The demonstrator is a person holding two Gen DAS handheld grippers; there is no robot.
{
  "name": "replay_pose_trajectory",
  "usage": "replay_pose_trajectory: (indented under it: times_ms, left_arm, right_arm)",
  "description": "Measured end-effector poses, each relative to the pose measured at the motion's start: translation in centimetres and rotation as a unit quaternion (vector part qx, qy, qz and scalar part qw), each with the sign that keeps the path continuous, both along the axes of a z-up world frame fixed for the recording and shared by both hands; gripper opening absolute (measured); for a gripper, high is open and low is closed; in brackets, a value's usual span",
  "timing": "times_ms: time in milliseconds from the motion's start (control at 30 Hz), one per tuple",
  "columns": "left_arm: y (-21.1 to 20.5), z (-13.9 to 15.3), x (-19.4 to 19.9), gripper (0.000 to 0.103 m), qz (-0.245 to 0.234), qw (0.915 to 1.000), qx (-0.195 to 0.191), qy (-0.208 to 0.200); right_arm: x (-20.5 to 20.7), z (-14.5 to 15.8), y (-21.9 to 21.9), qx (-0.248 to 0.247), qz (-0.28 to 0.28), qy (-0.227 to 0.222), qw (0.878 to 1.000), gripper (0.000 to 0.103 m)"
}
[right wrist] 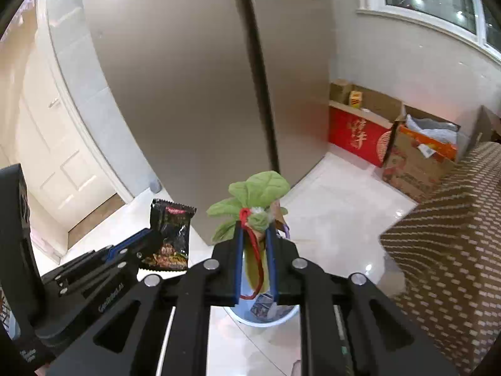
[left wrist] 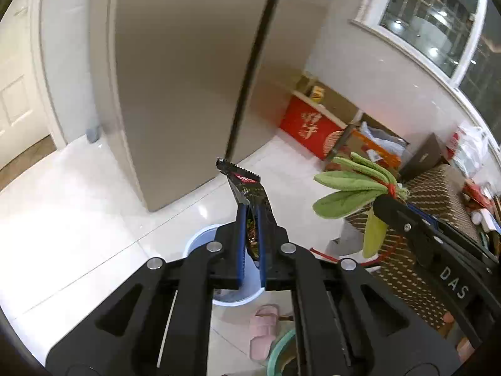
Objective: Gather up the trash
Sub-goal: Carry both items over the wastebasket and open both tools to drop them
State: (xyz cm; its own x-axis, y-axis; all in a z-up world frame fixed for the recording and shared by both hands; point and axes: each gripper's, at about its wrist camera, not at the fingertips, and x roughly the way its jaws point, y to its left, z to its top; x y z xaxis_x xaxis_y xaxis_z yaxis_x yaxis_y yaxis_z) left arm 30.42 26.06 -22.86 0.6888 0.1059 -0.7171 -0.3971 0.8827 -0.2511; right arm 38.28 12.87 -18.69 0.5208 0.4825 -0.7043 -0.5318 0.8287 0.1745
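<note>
My left gripper (left wrist: 250,210) is shut on a black snack wrapper (left wrist: 247,185) whose serrated end sticks up past the fingertips. Below it on the floor stands a pale blue bin (left wrist: 197,241). My right gripper (right wrist: 255,228) is shut on a bunch of green leaves (right wrist: 260,188) tied with red string, held above the same bin (right wrist: 266,319), which has scraps inside. The left wrist view shows the right gripper (left wrist: 383,202) and its leafy bunch (left wrist: 347,185) to the right. The right wrist view shows the left gripper (right wrist: 150,235) and wrapper (right wrist: 170,235) to the left.
A tall grey fridge (left wrist: 188,78) stands just behind the bin. A red box (right wrist: 357,134) and open cardboard boxes (right wrist: 416,163) line the wall at right. A brown woven-patterned surface (right wrist: 444,235) borders the right side. A pink slipper (left wrist: 263,329) lies on the white tiles near the bin.
</note>
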Motion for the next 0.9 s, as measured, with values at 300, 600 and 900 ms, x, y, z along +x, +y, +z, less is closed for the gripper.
replay_pose_trajectory:
  times_ms: [300, 600, 900]
  left_arm:
    - [2.6, -2.8, 1.1, 0.007, 0.010, 0.9994, -0.017, 0.028]
    - [1.3, -3.6, 2.5, 0.007, -0.015, 0.9990, -0.023, 0.034]
    - [0.0, -3.0, 4.0, 0.007, -0.035, 0.9986, -0.020, 0.034]
  right_arm:
    - [1.4, -3.3, 2.5, -0.027, -0.011, 0.006, 1.000, 0.049]
    - [1.0, -3.3, 0.9, -0.045, -0.035, -0.017, 0.998, 0.057]
    - [0.3, -1.5, -0.6, -0.034, -0.052, -0.054, 0.997, 0.060]
